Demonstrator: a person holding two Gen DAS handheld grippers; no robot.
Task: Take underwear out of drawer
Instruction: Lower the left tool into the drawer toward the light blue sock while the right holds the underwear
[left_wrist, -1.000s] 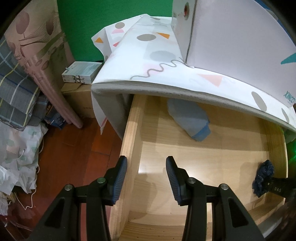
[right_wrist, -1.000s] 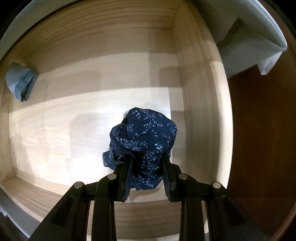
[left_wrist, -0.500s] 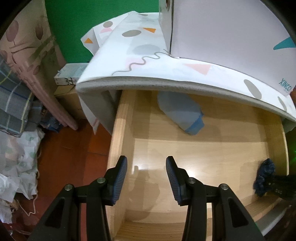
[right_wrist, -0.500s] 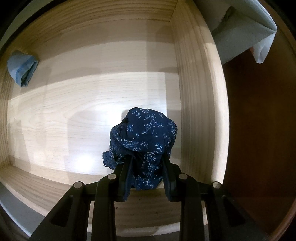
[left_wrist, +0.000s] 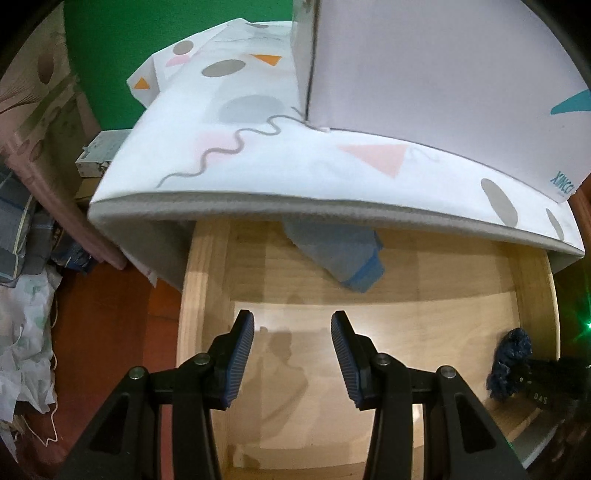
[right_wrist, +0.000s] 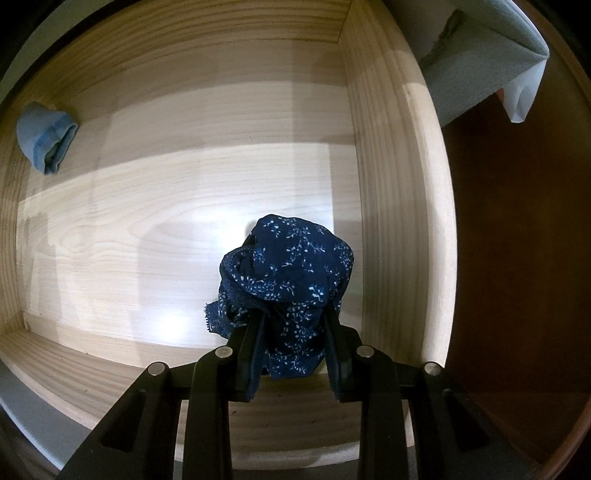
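Observation:
The open wooden drawer (left_wrist: 207, 280) (right_wrist: 399, 192) fills both views. My right gripper (right_wrist: 291, 325) is shut on bunched dark blue floral underwear (right_wrist: 291, 269) and holds it above the drawer floor near the right wall; it also shows in the left wrist view (left_wrist: 511, 363) at the far right. A light blue folded underwear (left_wrist: 340, 258) (right_wrist: 46, 142) lies at the back of the drawer, partly under the tabletop edge. My left gripper (left_wrist: 291, 358) is open and empty over the drawer's front left part.
A patterned white cloth (left_wrist: 258, 155) covers the tabletop above the drawer, with a white box (left_wrist: 424, 70) on it. Left of the drawer are red-brown floor (left_wrist: 122, 332), piled fabrics (left_wrist: 22, 295) and a small carton (left_wrist: 99, 155). Dark floor (right_wrist: 509, 258) lies right of the drawer.
My left gripper has moved right, from over the drawer's left wall to over its floor. My right gripper has risen a little with the dark blue underwear still in it.

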